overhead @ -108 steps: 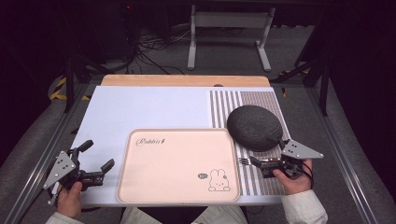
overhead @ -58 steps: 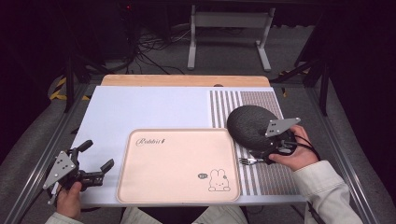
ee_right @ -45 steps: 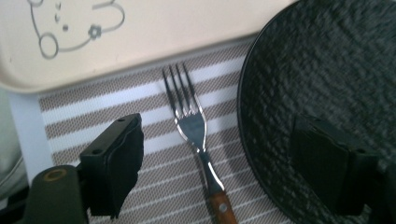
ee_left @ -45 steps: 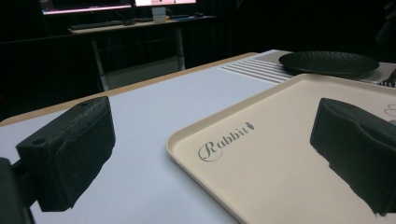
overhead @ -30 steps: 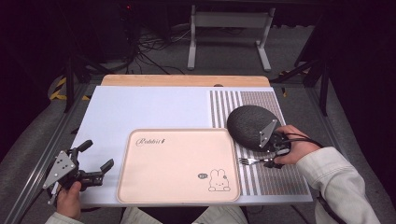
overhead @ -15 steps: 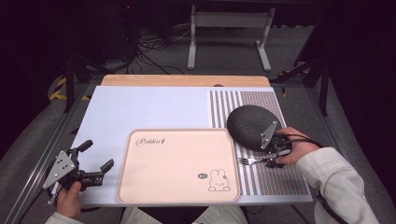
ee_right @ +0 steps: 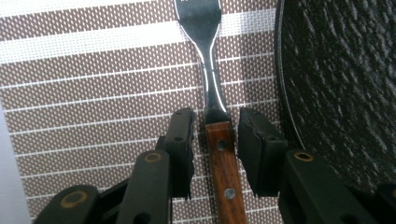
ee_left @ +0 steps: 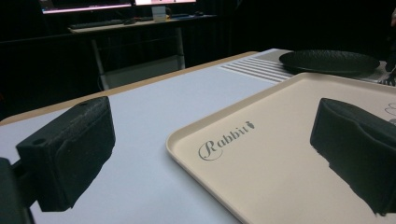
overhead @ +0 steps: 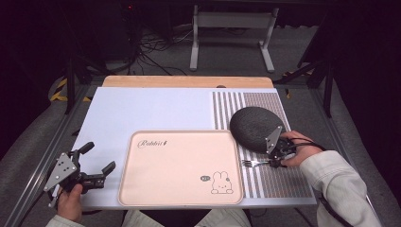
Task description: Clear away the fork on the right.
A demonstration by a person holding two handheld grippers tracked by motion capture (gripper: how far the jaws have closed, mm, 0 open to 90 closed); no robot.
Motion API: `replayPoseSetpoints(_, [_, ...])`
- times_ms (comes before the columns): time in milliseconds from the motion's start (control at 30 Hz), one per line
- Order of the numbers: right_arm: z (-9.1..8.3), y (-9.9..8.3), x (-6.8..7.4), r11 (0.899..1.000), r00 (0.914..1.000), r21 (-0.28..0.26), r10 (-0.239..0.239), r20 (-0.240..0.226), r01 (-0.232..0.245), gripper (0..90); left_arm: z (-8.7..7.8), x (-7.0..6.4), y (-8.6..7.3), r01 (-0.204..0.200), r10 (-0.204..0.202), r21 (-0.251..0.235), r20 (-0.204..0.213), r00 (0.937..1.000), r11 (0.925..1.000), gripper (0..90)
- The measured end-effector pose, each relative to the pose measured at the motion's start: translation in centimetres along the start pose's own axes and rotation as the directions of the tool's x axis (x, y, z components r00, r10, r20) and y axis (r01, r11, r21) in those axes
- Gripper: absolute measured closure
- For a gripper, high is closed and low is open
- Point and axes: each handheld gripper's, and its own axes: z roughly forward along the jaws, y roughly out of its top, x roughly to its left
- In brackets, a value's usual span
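Right gripper (ee_right: 215, 135) straddles the wooden handle of a fork (ee_right: 212, 88), its jaws parted with a sliver of gap on each side, so nothing is clamped yet. From where I stand the risk seems to be in the closing: the handle is narrow and lies flat on the woven striped placemat (ee_right: 93, 93), so if the jaws shut unevenly they could skate off the wood and flick the fork sideways, or pinch only its top edge and let it pivot and drop on the lift. The black plate (ee_right: 345, 84) sits just beside the outer jaw, and a twitch of the hand could knock the gripper into its rim.

The fork itself has a dark reddish-brown wooden handle with two metal rivets, joined to a slim polished steel neck that widens toward the head; the tines run out of the top of the right gripper view. In the high view the fork (overhead: 253, 163) lies on the placemat (overhead: 283, 182), between the cream rabbit-printed tray (overhead: 179, 165) and the right gripper (overhead: 275, 161), tines pointing toward the tray.

Farther off at the table's near left corner, the left gripper (overhead: 97, 163) hangs idle with its jaws spread wide, well apart from the fork, empty, aimed across the tray's edge (ee_left: 196, 140).
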Motion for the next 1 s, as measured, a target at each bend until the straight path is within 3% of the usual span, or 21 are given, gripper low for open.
replayPoseSetpoints(333, [0.23,-0.16,-0.18,1.000,0.9998,0.008,-0.012,-0.014,0.012,74.4,0.01,0.01,-0.03,0.002,-0.002,0.000,-0.001,1.0000,1.0000,0.6])
replayPoseSetpoints(733, [0.23,-0.04,-0.25,0.997,0.9967,0.012,-0.072,-0.039,0.072,78.3,0.04,-0.01,-0.05,0.002,-0.002,0.002,0.001,1.0000,1.0000,0.6])
replayPoseSetpoints(1000, [-0.64,0.56,0.35,0.995,0.9951,0.018,-0.096,-0.023,0.096,78.6,0.03,-0.01,-0.05,0.004,-0.004,0.001,0.002,1.0000,1.0000,0.6])
